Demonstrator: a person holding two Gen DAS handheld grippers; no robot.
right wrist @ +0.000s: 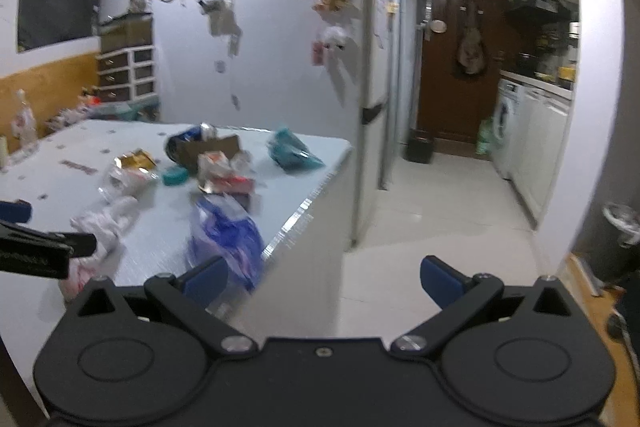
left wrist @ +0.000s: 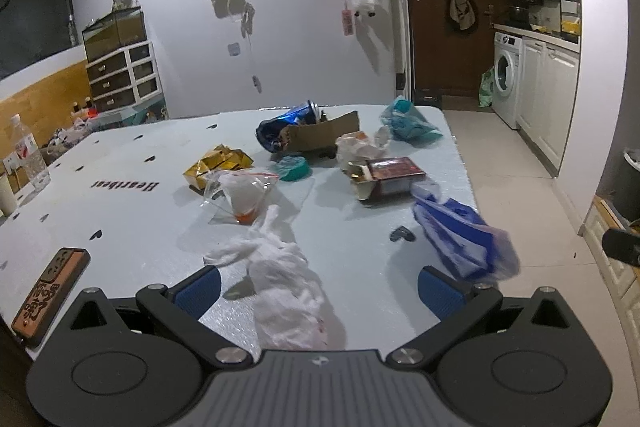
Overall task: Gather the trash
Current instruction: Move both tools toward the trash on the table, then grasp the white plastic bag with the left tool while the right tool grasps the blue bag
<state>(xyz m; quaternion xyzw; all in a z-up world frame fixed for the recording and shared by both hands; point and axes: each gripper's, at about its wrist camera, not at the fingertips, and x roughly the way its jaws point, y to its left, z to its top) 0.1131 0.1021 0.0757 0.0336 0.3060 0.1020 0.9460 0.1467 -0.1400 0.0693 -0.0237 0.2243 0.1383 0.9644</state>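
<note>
Between the spread fingers of the left tool [left wrist: 319, 291] lies the white crumpled tissue [left wrist: 280, 275], long axis pointing away; the right tool [right wrist: 324, 281], also released and empty, sits off the surface [right wrist: 168, 227] edge.

The word "Heartbeat" [left wrist: 124, 185] is printed in black on the counter [left wrist: 168, 147], upside down from the left wrist view, toward its left side. Other labels are too blurred to read.

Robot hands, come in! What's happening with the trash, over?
Left gripper open, white crumpled plastic bag between its fingers. Right gripper open, empty, at table edge by blue plastic bag. Trash uncollected on table. Nothing blocking.
</note>
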